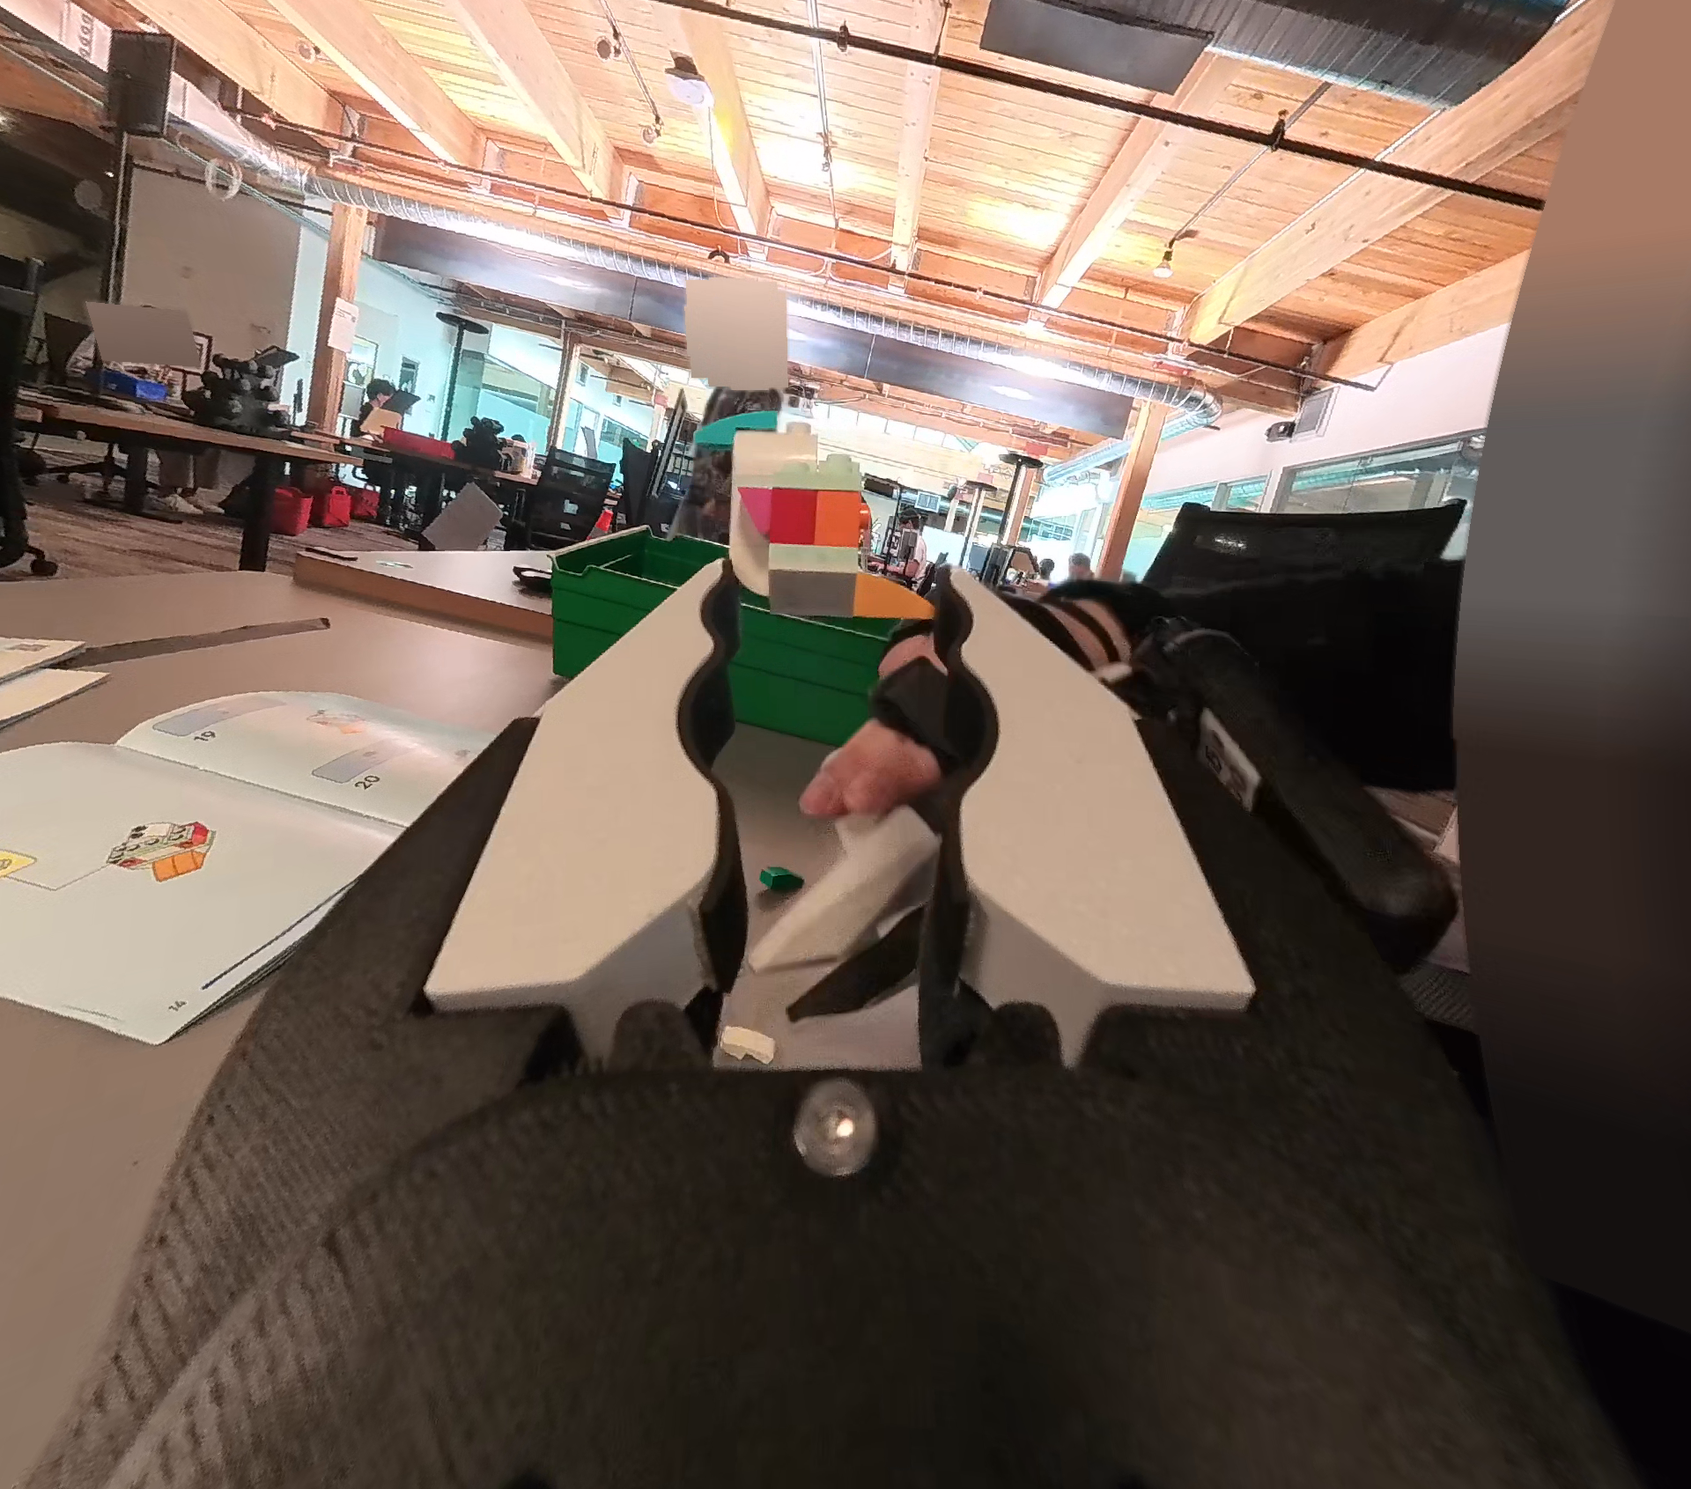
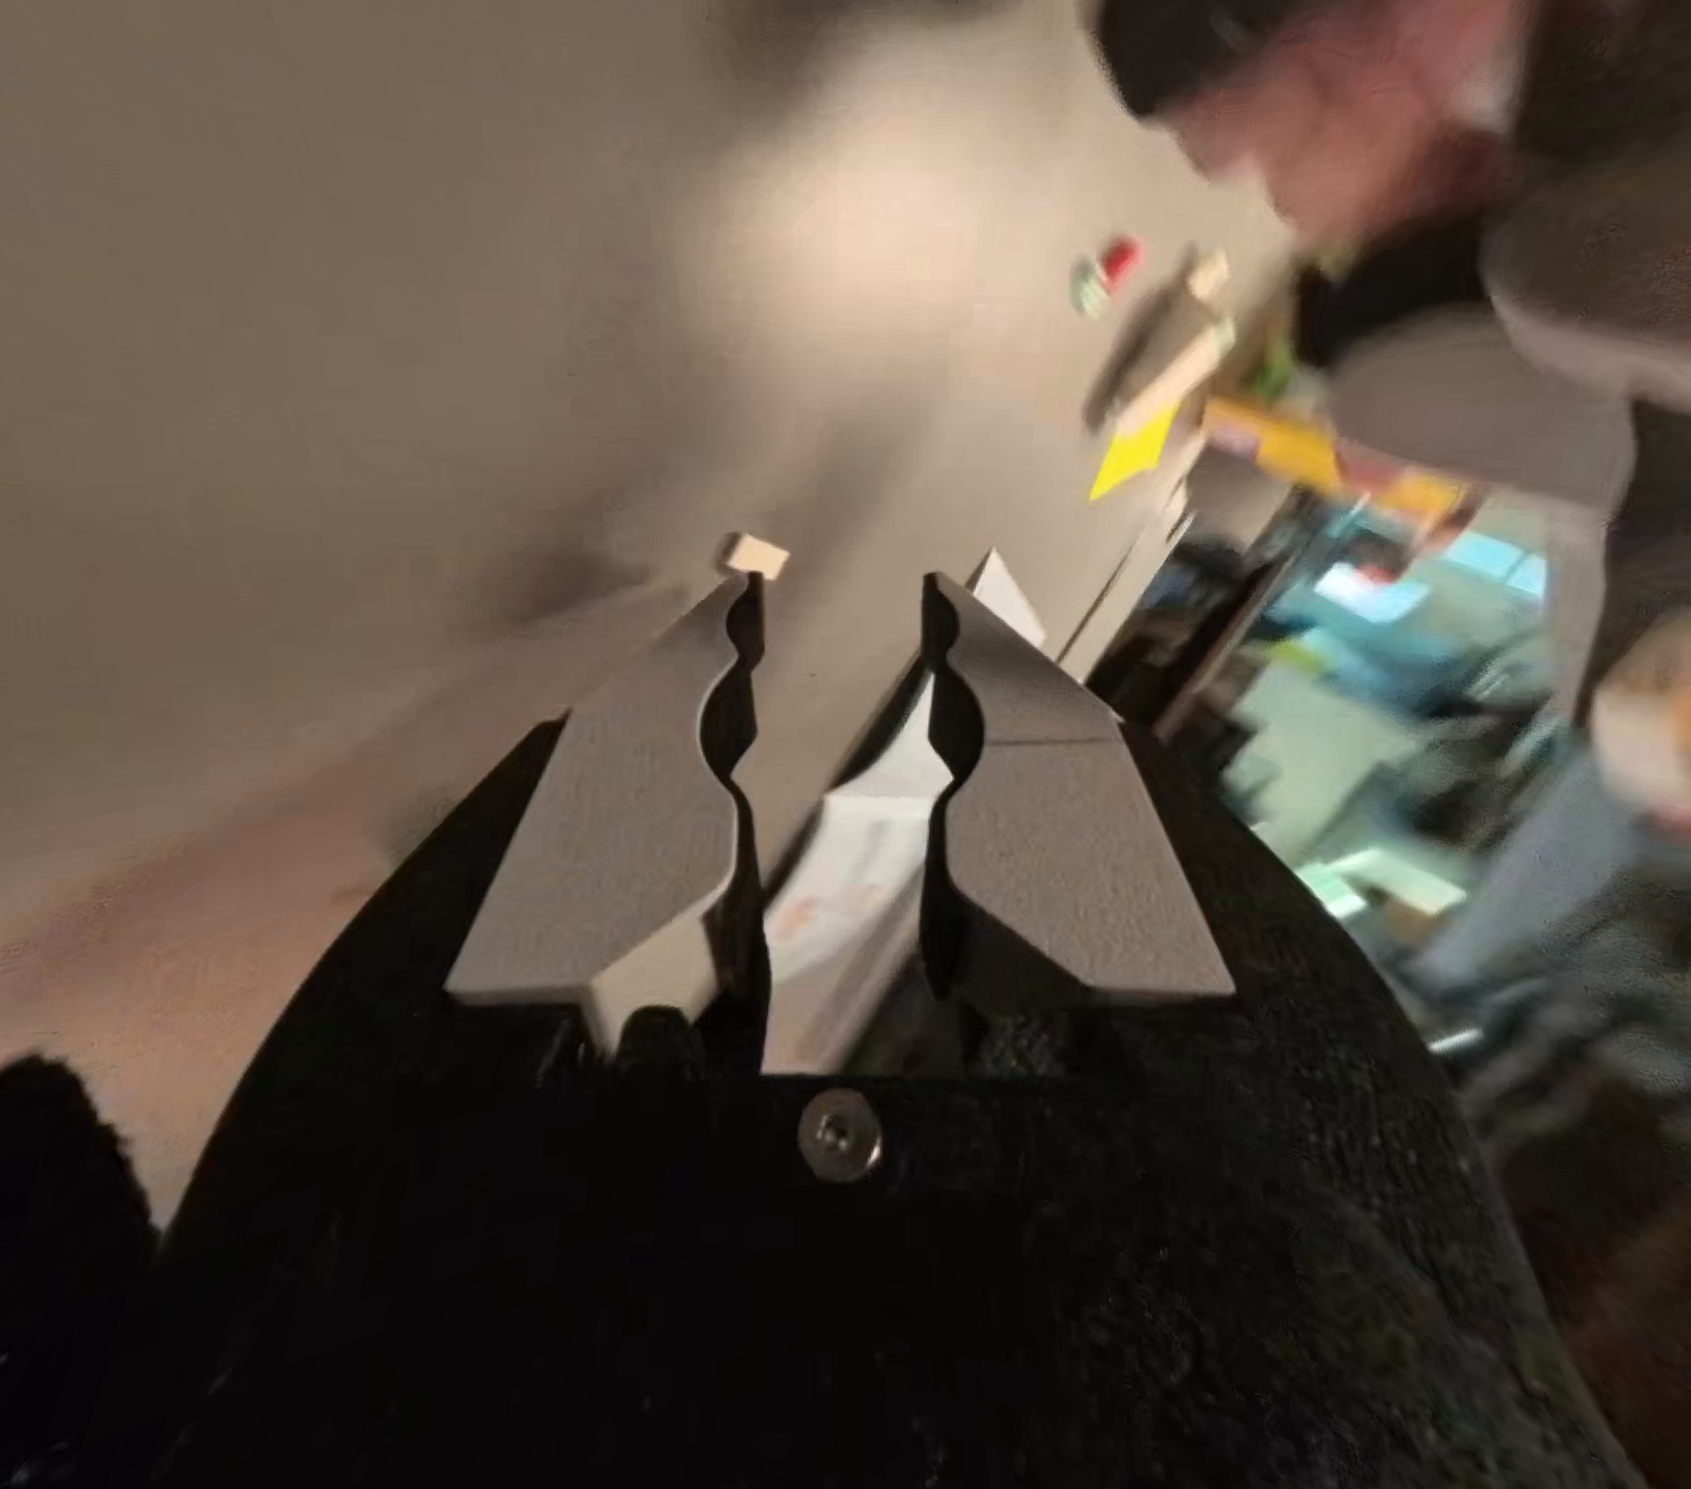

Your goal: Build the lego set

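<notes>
Multicoloured brick model (image 1: pixel 805 530) sits pinched at the left gripper (image 1: pixel 828 585) tips, presumably steadied, while the right gripper (image 2: pixel 837 585) gapes empty beside a white piece (image 2: pixel 755 556).

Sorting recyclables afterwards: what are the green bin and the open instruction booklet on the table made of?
Green rectangular bin: looks like moulded plastic, uniform colour, stepped ribbed walls, slight sheen. Open instruction booklet: printed paper, thin pages lying flat with a centre fold, probably lightly coated.

Multicoloured lego build (image 1: pixel 810 530) held aloft (tilted) between fingertips.
</notes>
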